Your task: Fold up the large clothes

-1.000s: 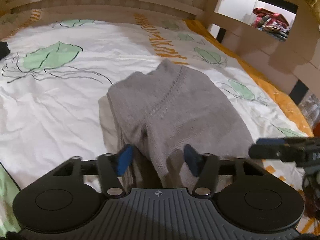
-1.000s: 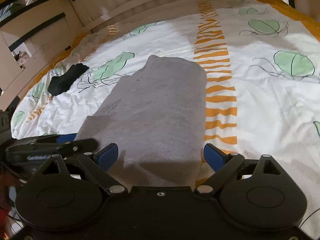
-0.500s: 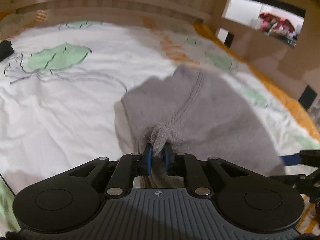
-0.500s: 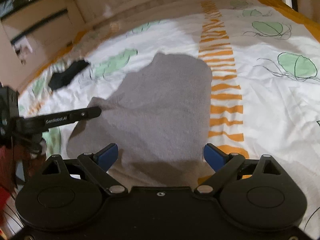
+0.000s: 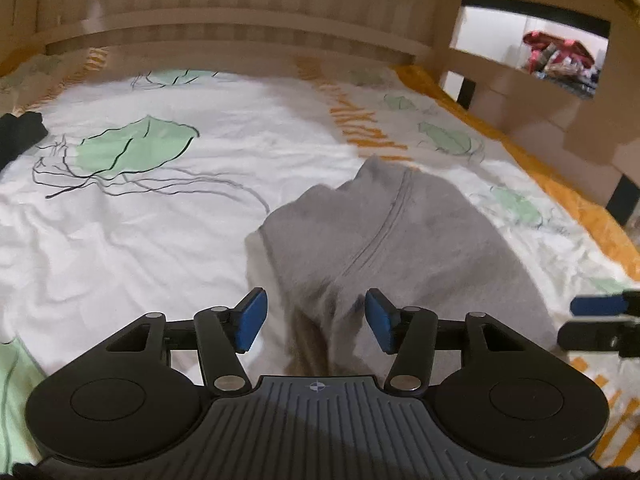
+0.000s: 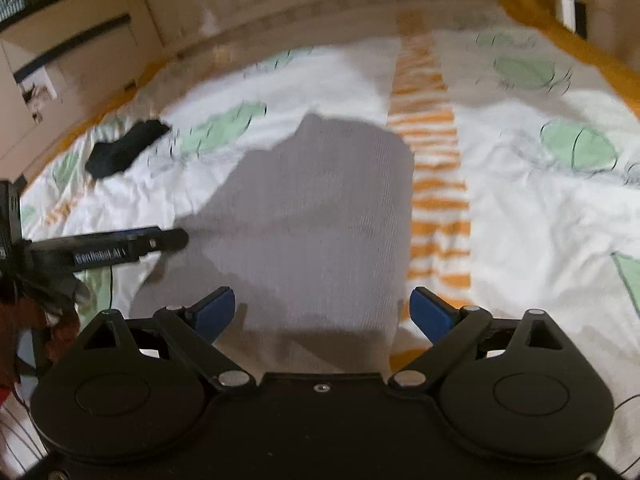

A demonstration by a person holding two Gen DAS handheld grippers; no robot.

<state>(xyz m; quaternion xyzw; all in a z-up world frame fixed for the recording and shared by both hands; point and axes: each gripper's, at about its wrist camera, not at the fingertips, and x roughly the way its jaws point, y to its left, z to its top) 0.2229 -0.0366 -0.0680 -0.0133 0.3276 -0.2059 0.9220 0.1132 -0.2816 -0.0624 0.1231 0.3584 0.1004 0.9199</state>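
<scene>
Left gripper point(image 5: 312, 320) opening over the garment point(image 5: 400, 248); right gripper point(image 6: 322, 314) wide apart, empty.
Risk: loose hem at 6 o'clock slumps, spoiling the fold on the bed point(image 5: 160, 240).

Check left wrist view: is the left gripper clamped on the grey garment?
No. The left gripper is opening, its blue pads apart on either side of the grey garment, neither pressing the cloth.
</scene>
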